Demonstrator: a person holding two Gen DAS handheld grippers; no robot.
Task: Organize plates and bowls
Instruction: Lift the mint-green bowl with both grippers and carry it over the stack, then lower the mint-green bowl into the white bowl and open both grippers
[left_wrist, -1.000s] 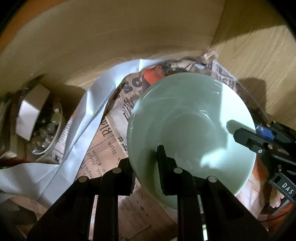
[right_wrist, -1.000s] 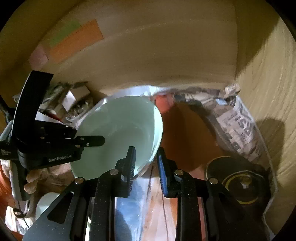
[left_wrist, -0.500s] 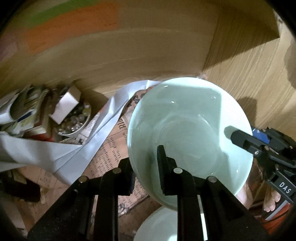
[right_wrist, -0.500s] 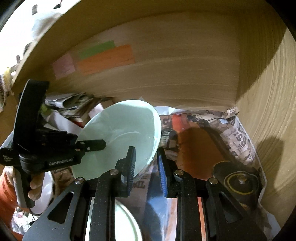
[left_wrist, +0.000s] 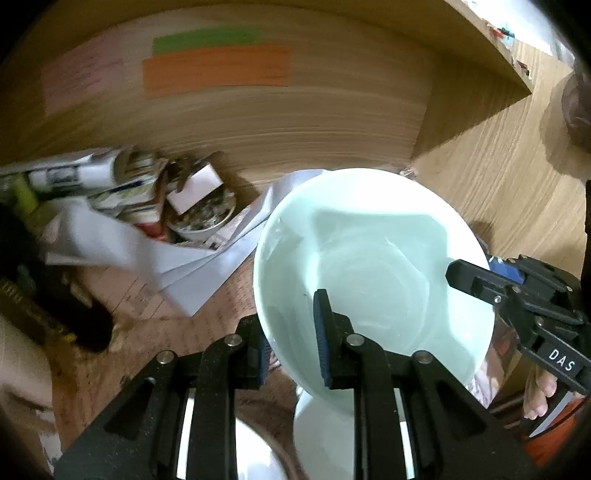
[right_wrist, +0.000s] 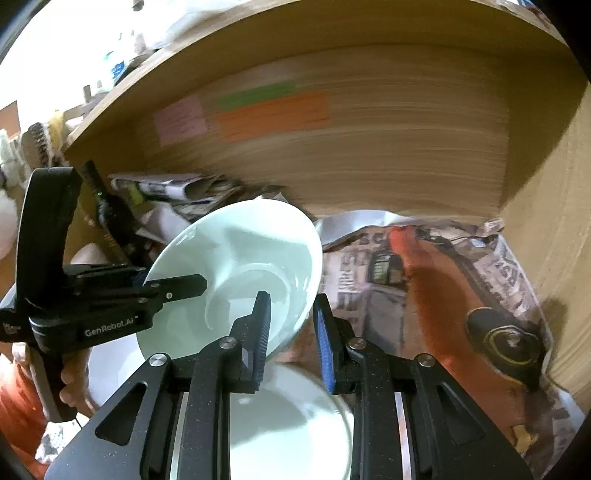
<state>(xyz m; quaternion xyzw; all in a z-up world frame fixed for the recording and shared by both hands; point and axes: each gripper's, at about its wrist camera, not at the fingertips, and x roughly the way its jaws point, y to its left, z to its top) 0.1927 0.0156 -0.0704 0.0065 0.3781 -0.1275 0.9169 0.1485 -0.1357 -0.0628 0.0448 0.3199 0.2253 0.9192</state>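
A pale green bowl (left_wrist: 369, 266) hangs in the air, tilted, in front of a wooden cabinet. My left gripper (left_wrist: 290, 343) is shut on its near rim, one finger inside the bowl and one outside. My right gripper (right_wrist: 291, 334) is shut on the opposite rim of the same bowl (right_wrist: 243, 251). In the left wrist view the right gripper's upper finger (left_wrist: 476, 286) lies over the bowl's right edge. In the right wrist view the left gripper's finger (right_wrist: 177, 286) reaches in from the left. Pale dishes (right_wrist: 288, 424) sit below the bowl, blurred.
Newspaper (right_wrist: 369, 273) lines the cabinet floor, with a black lid with a yellow ring (right_wrist: 506, 343) at the right. A glass bowl of small things (left_wrist: 203, 218), white paper (left_wrist: 177, 266) and folded papers lie at the left. Coloured notes (left_wrist: 218, 70) stick to the back wall.
Both grippers lifted the bowl and drew it back from the cabinet floor. More of the back wall and its coloured notes came into view, and pale dishes appeared beneath.
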